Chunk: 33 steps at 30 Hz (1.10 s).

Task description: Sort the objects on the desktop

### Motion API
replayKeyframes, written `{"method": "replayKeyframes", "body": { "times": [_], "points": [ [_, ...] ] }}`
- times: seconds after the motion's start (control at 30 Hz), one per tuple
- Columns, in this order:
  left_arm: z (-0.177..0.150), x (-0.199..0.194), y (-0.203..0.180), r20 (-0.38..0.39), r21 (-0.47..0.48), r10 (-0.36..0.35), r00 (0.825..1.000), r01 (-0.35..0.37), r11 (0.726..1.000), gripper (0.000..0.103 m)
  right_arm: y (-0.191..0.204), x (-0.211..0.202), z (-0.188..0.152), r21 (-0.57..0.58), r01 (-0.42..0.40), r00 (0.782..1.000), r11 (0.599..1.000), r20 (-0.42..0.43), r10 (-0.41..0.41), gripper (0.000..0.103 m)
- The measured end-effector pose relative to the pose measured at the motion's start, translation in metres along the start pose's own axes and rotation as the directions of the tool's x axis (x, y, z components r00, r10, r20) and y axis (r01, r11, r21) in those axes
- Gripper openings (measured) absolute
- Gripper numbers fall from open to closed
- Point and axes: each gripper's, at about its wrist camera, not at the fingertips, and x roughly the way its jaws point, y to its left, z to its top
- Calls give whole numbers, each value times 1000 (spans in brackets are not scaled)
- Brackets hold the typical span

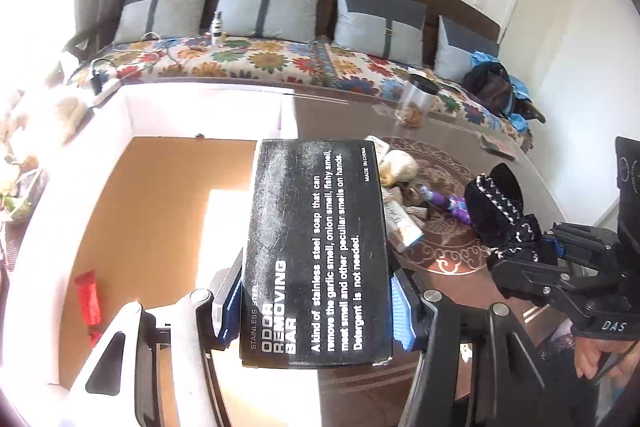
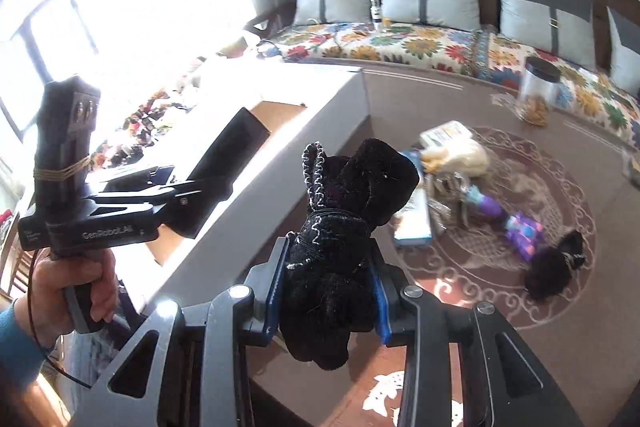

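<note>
My left gripper point(image 1: 316, 307) is shut on a black carton point(image 1: 316, 251) printed "ODOR REMOVING BAR", its blue pads point(image 1: 226, 303) pressing both long sides. The carton hangs over a white box point(image 1: 208, 107) with a brown floor. My right gripper point(image 2: 328, 291) is shut on a black plush toy point(image 2: 344, 227) with white stitching, above the table beside the white box's wall point(image 2: 280, 163). In the right wrist view the left gripper point(image 2: 200, 195) holds the carton point(image 2: 224, 163) over the box. The left wrist view shows the right gripper point(image 1: 532, 247) and the plush point(image 1: 496, 207) at the right.
A red packet point(image 1: 88, 301) lies inside the box. On the brown patterned table sit a cream plush point(image 2: 460, 151), a white-blue tube carton point(image 2: 414, 223), a purple toy point(image 2: 520, 231), a black fuzzy item point(image 2: 552, 267) and a black-lidded jar point(image 2: 536, 91). A floral sofa point(image 2: 420, 43) stands behind.
</note>
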Motion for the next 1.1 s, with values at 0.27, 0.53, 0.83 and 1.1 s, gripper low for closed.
{"method": "replayKeyframes", "body": {
  "times": [0.27, 0.53, 0.83, 1.1],
  "points": [
    [-30, 14, 129, -151, -170, 170, 974, -195, 966, 58, 148, 83, 51, -173, -123, 992, 977, -51, 116, 36],
    [-55, 27, 159, -233, -212, 268, 935, -318, 924, 88, 184, 150, 38, -203, -98, 980, 974, -189, 59, 82],
    [-50, -18, 94, -46, -161, 326, 944, -330, 930, 89, 125, 78, 26, -227, 2, 1000, 974, 16, 1, 94],
    [-42, -20, -73, 92, -7, 60, 994, -59, 998, 89, -32, 15, -42, -131, 319, 944, 939, 128, -303, 101]
  ]
}}
